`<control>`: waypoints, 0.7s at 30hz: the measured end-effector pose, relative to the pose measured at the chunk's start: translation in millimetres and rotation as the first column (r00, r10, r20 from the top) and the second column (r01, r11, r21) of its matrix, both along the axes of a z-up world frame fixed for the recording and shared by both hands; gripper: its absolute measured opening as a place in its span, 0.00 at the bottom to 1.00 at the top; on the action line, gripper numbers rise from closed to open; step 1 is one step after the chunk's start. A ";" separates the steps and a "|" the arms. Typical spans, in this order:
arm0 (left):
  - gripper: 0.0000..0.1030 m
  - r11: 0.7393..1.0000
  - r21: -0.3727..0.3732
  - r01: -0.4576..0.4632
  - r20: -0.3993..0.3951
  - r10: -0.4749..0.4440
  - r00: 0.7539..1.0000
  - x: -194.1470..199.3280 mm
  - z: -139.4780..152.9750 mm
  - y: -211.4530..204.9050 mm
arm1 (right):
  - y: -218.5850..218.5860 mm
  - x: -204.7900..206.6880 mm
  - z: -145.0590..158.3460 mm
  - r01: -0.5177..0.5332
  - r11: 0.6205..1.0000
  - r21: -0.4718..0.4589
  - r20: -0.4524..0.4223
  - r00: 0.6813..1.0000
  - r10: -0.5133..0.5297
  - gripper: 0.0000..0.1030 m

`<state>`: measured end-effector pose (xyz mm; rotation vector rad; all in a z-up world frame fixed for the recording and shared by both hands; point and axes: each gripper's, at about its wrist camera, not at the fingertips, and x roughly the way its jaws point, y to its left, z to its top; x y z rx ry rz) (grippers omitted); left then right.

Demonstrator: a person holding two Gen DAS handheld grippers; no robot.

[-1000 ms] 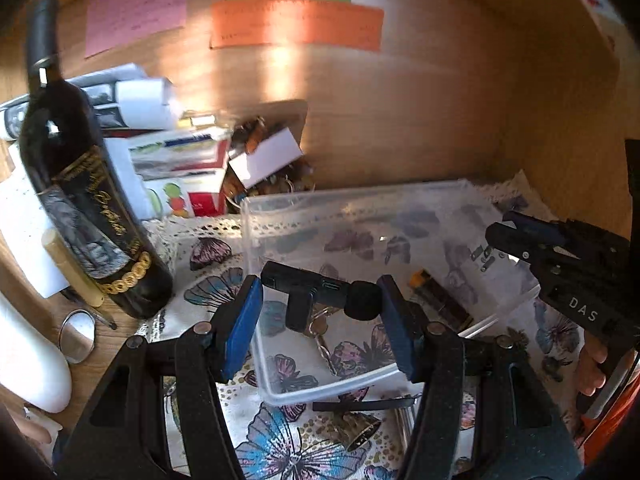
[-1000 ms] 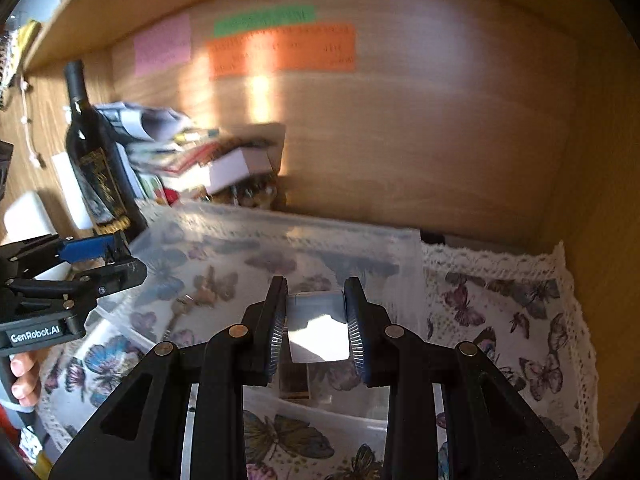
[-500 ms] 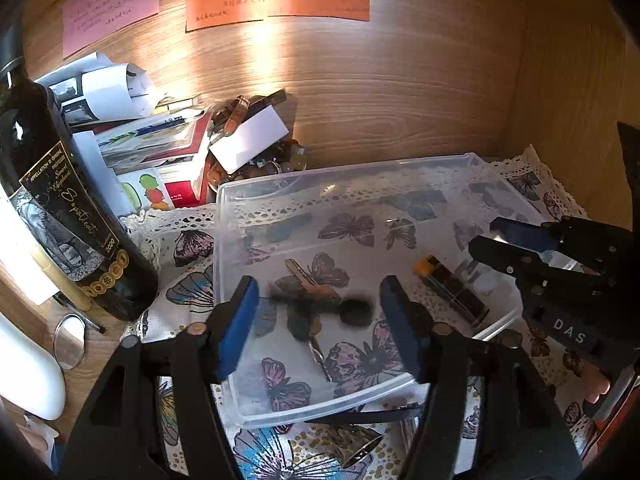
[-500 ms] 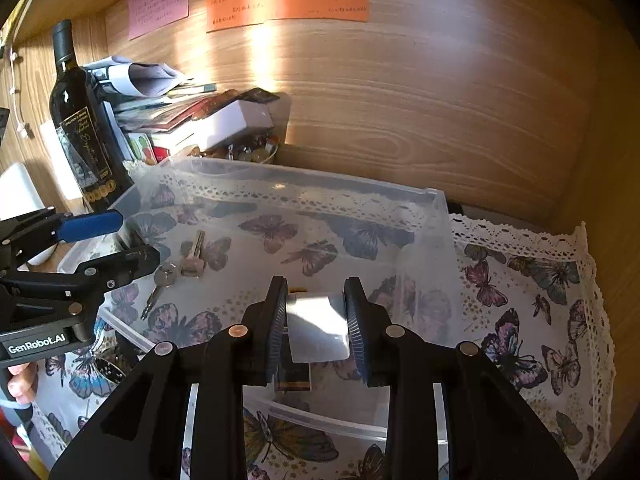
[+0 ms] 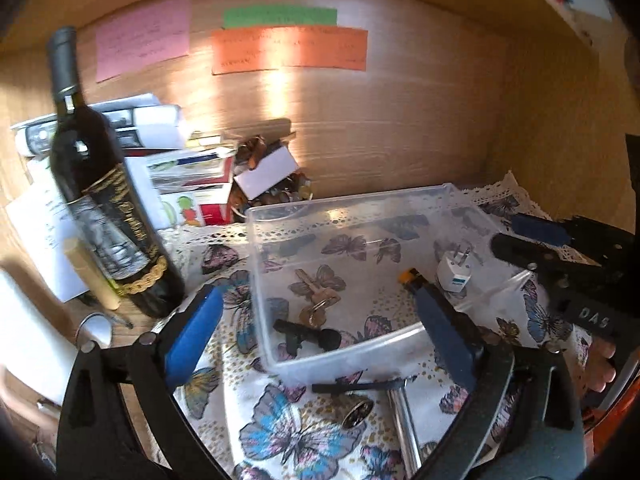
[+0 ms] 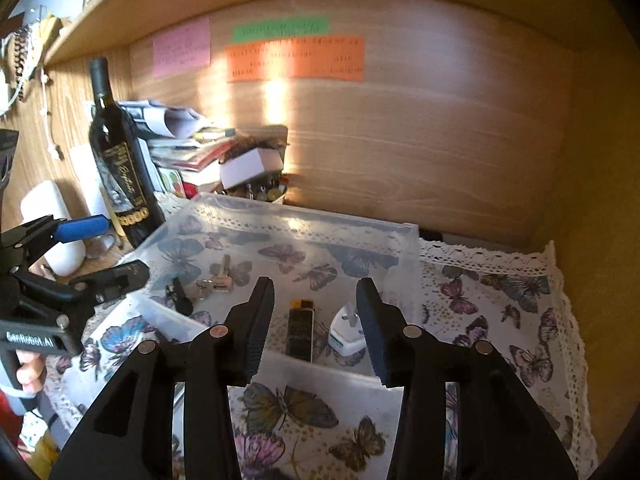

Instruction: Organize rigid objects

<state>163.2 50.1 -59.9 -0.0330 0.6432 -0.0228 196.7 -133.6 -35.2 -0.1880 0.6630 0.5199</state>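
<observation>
A: Largest element?

B: A wood-grain alcove wall (image 6: 400,128) carrying pink, green and orange paper notes (image 5: 288,50). Beneath it lies a lace-edged cloth (image 6: 500,300) printed with butterflies.

A: On the cloth?

B: A rectangular clear plastic bin (image 5: 348,208), thin-walled with rounded corners. At its 9 o'clock in the left wrist view stands a dark glass wine bottle (image 5: 100,200), cylindrical, with a gold-trimmed label, upright.

A: The tools?

B: The left gripper (image 5: 316,320), with blue pads, is opening; its jaws stand very wide, nothing between the pads, straddling the bin's near wall. The right gripper (image 6: 316,320), with black ribbed pads, is also opening, its jaws apart and gripping nothing.

A: Bin contents?

B: All lie on the bin floor. A slim black lighter (image 6: 300,332) with a yellow top lies at centre in the right wrist view. A white plug adapter (image 6: 346,340), blocky with metal prongs, sits just beside it at 3 o'clock. A small black matte clip-like piece (image 5: 306,336) lies by the near wall, with metal keys (image 5: 316,300) on a ring at its 12 o'clock.
</observation>
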 end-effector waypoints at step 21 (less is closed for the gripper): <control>0.67 0.999 -0.043 0.031 -0.227 -0.040 0.973 -37.3 -73.4 -5.5 | -40.4 -61.1 -67.8 -0.034 0.996 -0.079 -0.198 0.980 0.018 0.43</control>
